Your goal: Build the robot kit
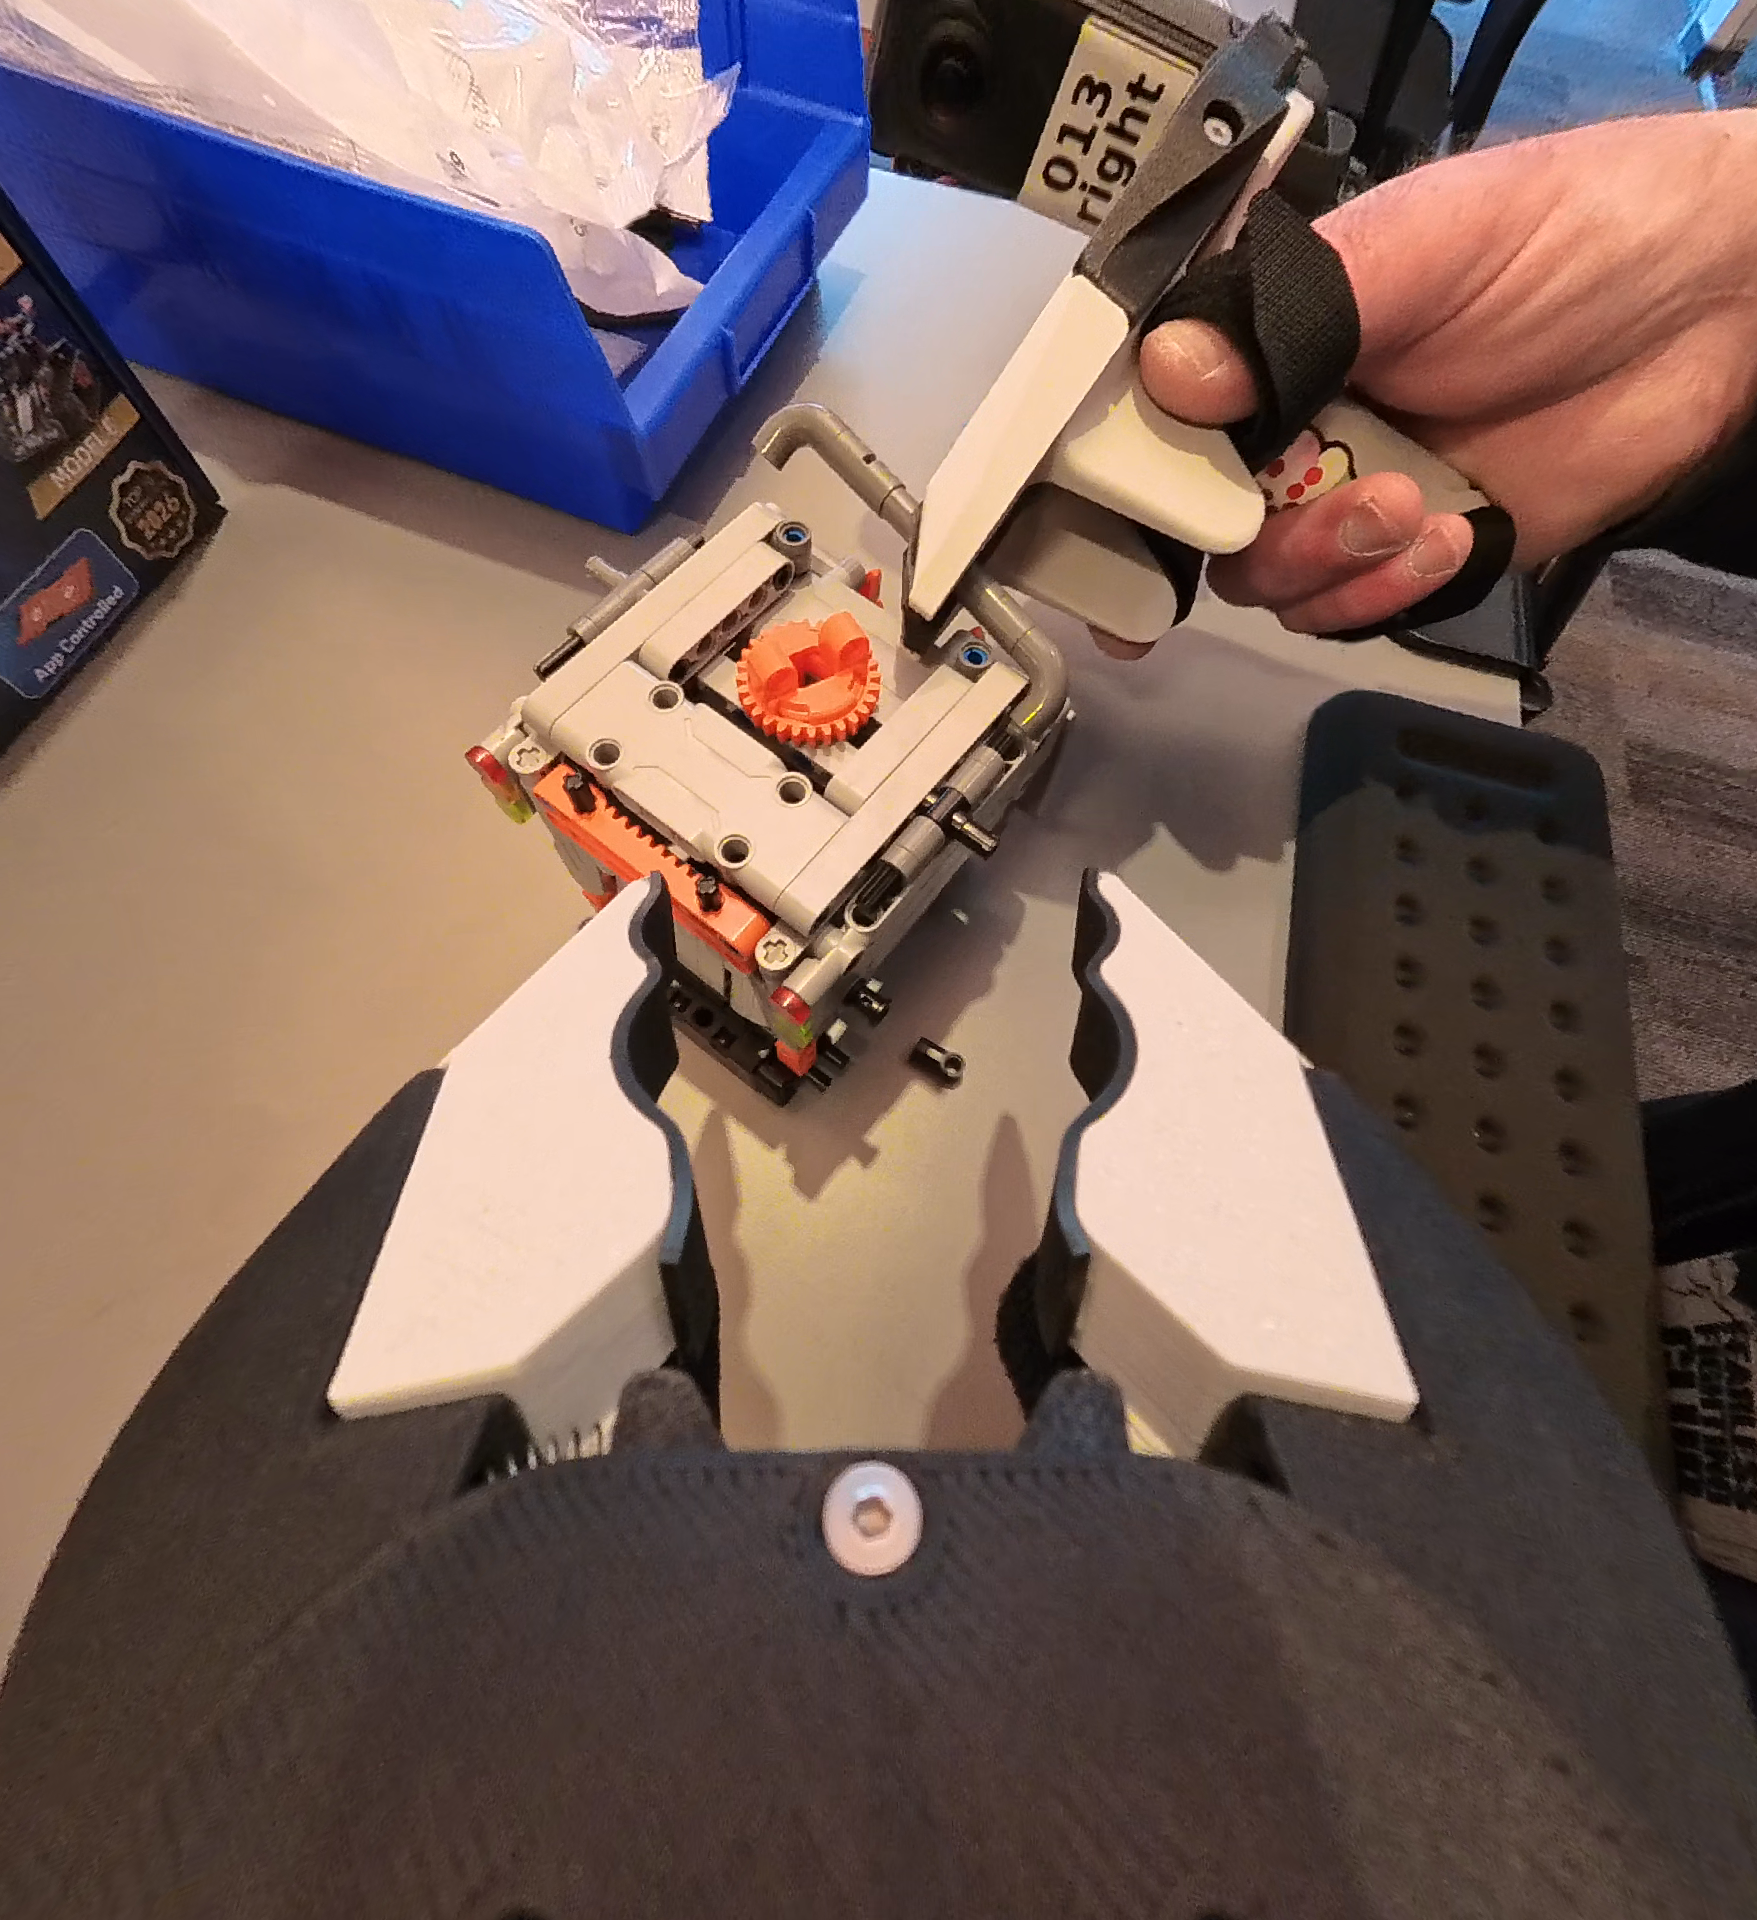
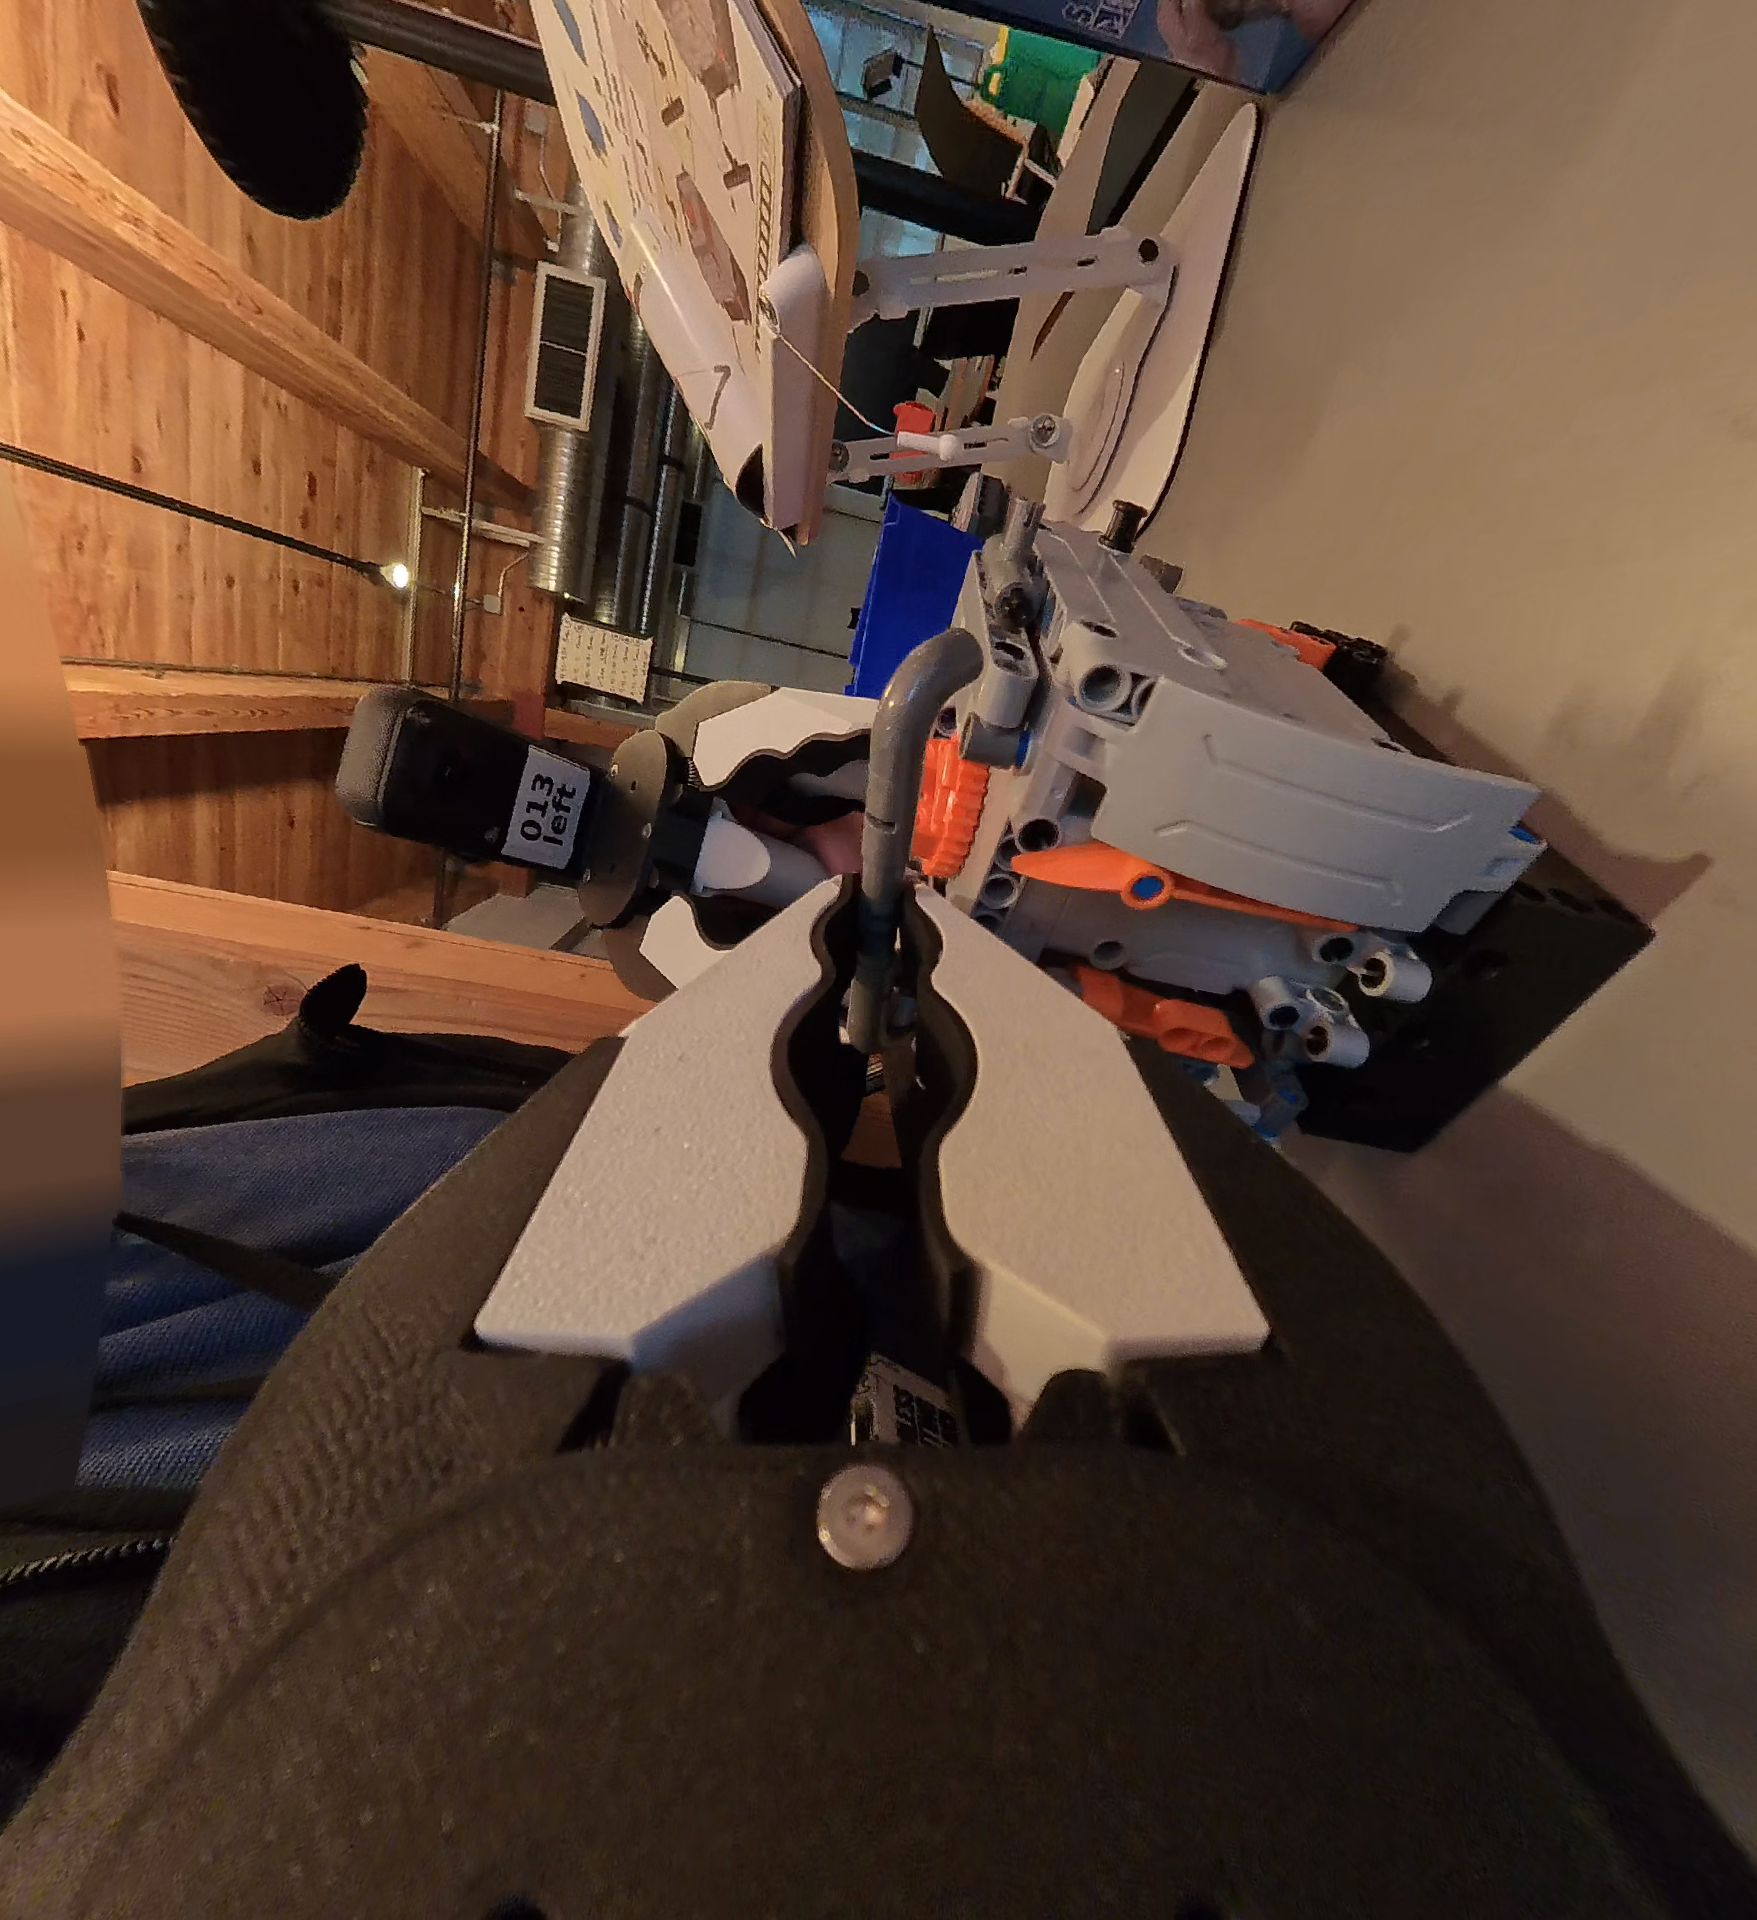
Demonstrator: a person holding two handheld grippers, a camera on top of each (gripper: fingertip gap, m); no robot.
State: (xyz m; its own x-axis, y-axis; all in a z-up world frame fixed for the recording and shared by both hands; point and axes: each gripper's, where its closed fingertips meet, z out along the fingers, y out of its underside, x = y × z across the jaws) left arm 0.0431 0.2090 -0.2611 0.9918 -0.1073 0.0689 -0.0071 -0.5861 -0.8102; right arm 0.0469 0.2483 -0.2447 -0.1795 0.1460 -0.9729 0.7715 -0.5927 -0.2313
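Your right gripper (image 2: 876, 935) pinched on the bent grey plastic tube (image 2: 879, 831) rising from the grey-and-orange brick-built block model (image 1: 770, 769) on the grey table (image 1: 230, 935), your left gripper (image 1: 869, 904) spread wide, empty, its left fingertip beside the model's orange toothed strip (image 1: 645, 852), blue plastic bin (image 1: 417, 281) behind

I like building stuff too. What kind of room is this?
Probably a hobby workshop. A half-built brick model sits on a grey table, beside a blue parts bin and a kit box. The far wall is wooden.
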